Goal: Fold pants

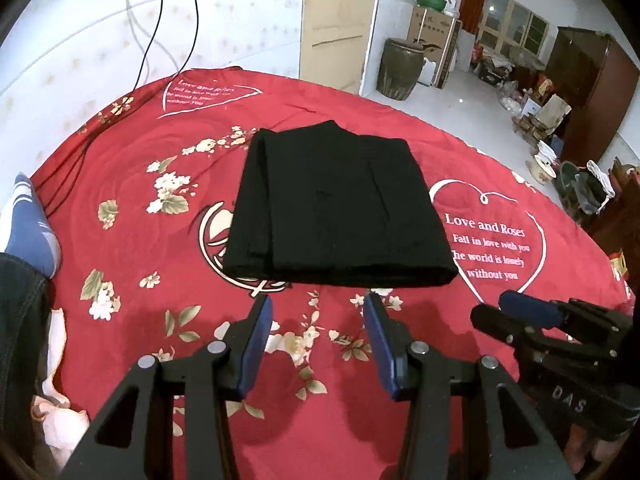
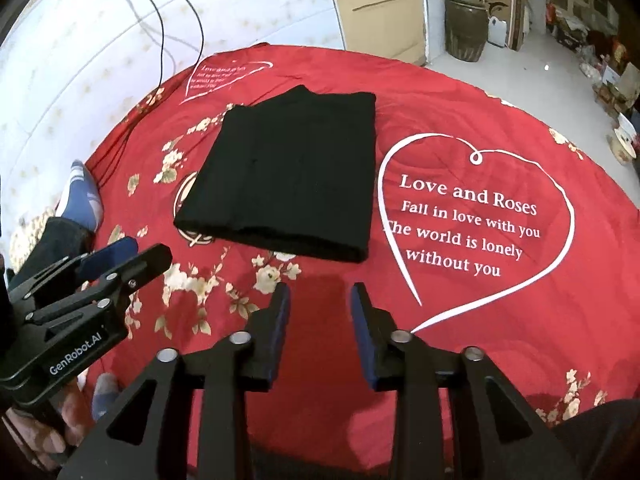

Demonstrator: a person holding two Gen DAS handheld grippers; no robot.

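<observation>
The red bedspread [image 1: 120,184] carries the black pants [image 1: 340,204], folded compact at its middle. Both the left gripper [image 1: 318,312] and right gripper [image 2: 320,300] hang empty, jaws apart; back away cleanly, without snagging the near edge.

The folded pants [image 1: 340,204] were laid flat on the bedspread [image 1: 140,264], and all places are given from them. To their right, just beside them, a printed heart [image 1: 488,236] with lettering was set; a second printed heart [image 1: 200,94] was found behind them and to the left. Before the pants, apart from them and above the spread, the left gripper [image 1: 318,308] was held, with the right gripper [image 2: 320,294] beside it to the right. A sock-clad foot [image 1: 28,224] was seen far to the left of the pants. Behind them and to the right, off the bed, a large jar [image 1: 400,70] was placed on the floor.
</observation>
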